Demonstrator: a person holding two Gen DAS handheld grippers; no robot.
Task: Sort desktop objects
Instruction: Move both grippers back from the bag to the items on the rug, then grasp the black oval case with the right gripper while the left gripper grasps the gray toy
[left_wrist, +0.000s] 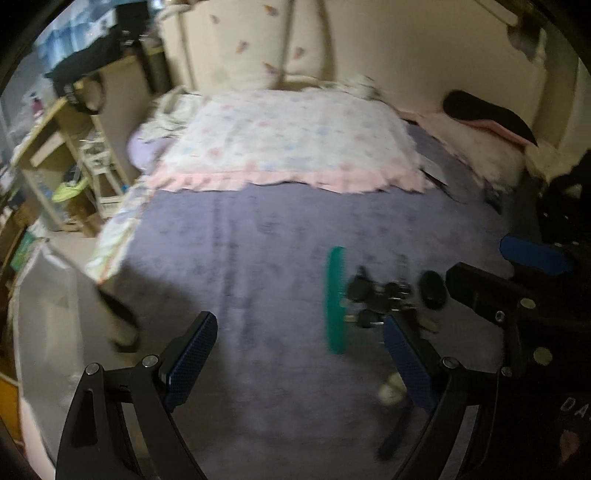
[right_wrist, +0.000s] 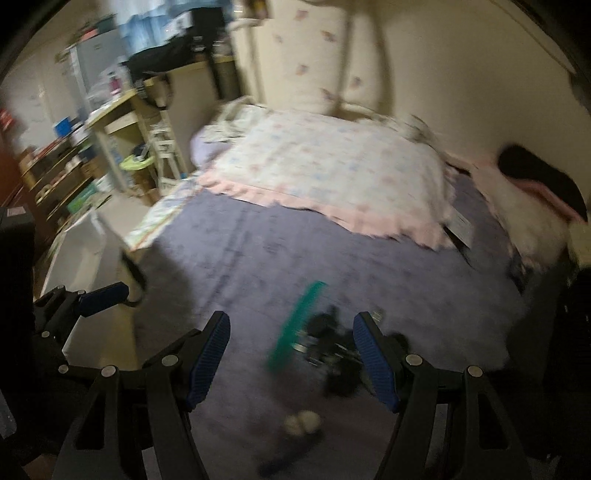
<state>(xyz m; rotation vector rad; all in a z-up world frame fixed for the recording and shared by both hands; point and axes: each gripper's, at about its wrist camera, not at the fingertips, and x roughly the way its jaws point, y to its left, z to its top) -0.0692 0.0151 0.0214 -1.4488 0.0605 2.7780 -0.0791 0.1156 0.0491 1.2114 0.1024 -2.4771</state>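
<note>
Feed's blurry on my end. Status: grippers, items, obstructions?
Left gripper open, empty. Right gripper open, empty. Green comb and black key bunch lie on purple bedspread, untouched. Nothing blocking.

Purple bedspread (left_wrist: 258, 258) across the bed, with a pink-frilled floral quilt (left_wrist: 288, 144) folded at its far end. Cluttered wooden shelves (right_wrist: 122, 140) at left, beside the cream wall (left_wrist: 406, 48).
</note>
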